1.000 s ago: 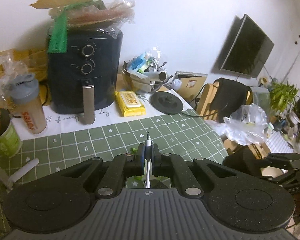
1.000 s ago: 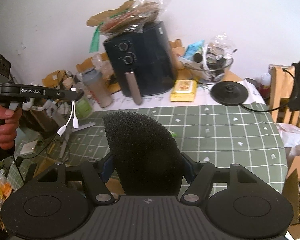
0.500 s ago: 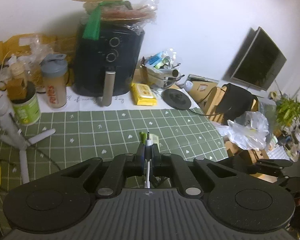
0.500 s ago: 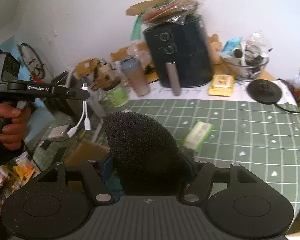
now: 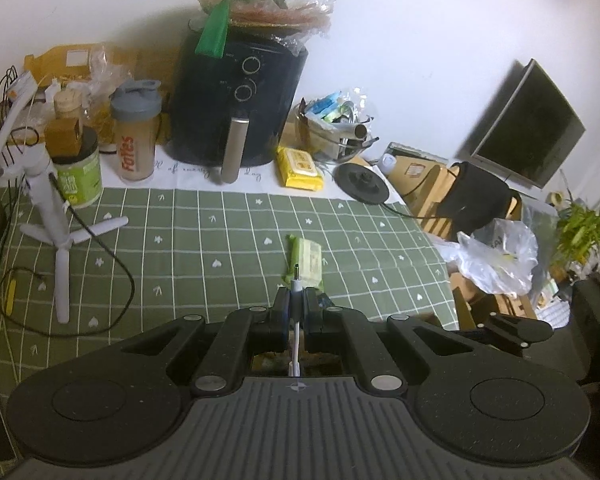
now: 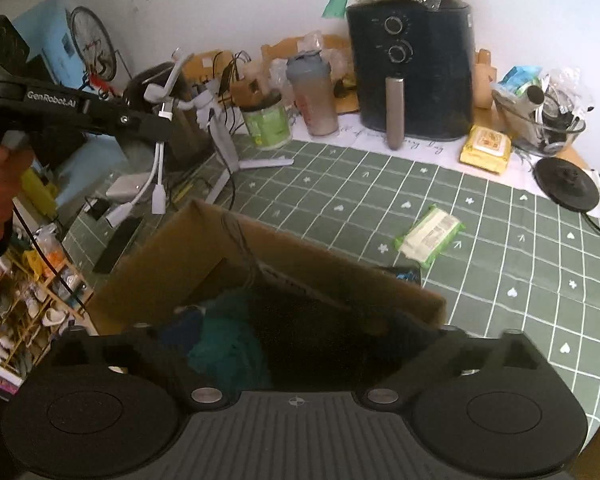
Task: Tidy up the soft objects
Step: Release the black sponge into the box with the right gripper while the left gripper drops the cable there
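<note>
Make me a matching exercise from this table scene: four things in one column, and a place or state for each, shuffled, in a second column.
Things:
1. white adapter cable
2. green wipes pack
3. yellow wipes pack
4. cardboard box

Places or states:
A. lying alone on the green checked cloth
B. open, with dark and teal soft things inside
C. pinched in the left gripper, ends dangling
D. beside the black air fryer, on the white cloth

Pairs: 1-C, 2-A, 3-D, 4-B
</note>
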The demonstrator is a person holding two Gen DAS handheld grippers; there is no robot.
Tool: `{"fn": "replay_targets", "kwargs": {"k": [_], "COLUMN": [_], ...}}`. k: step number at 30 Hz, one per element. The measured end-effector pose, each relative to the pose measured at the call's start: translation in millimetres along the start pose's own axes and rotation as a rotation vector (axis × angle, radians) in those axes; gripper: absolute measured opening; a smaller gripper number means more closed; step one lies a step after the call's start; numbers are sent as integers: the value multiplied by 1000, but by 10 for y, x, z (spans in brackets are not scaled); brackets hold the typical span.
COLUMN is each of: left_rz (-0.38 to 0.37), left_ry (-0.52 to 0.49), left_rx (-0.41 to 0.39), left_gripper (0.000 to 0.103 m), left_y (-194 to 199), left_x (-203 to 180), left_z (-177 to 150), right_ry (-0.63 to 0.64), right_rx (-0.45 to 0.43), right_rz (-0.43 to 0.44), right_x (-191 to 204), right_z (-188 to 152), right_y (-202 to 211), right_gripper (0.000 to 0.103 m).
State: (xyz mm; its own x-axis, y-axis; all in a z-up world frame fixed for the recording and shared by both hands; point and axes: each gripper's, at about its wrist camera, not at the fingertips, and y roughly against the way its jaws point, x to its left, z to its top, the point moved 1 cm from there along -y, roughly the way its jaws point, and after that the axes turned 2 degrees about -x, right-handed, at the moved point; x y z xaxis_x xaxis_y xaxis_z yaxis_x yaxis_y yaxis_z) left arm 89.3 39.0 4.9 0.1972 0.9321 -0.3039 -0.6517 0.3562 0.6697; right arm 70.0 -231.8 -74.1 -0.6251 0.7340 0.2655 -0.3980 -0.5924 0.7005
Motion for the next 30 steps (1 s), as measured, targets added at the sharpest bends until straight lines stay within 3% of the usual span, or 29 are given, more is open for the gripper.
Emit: {"fn": "replay_targets", "kwargs": {"k": [12, 23, 25, 27, 30], "left_rz": [-29, -152, -178, -165, -108], "left_ry": [16, -22, -33, -49, -79], "left_rx": [29, 65, 78, 87, 59], "left_gripper": [6, 7, 17, 52, 55], "left_y": [15, -142, -183, -207, -165], "left_x": [-198, -600, -653, -682, -663], "left_z": [-210, -254, -258, -275, -302], "right_ry": [-34, -57, -73, -75, -92], "right_rx": [-21, -55, -58, -64, -66], "right_rz": [-61, -102, -103, -110, -118], "right_x": [-95, -145, -160, -162, -191], "right_z": [-161, -275, -299, -326, -374], "right_y": [234, 477, 501, 527, 555], "right_gripper": [103, 103, 103, 103, 103]}}
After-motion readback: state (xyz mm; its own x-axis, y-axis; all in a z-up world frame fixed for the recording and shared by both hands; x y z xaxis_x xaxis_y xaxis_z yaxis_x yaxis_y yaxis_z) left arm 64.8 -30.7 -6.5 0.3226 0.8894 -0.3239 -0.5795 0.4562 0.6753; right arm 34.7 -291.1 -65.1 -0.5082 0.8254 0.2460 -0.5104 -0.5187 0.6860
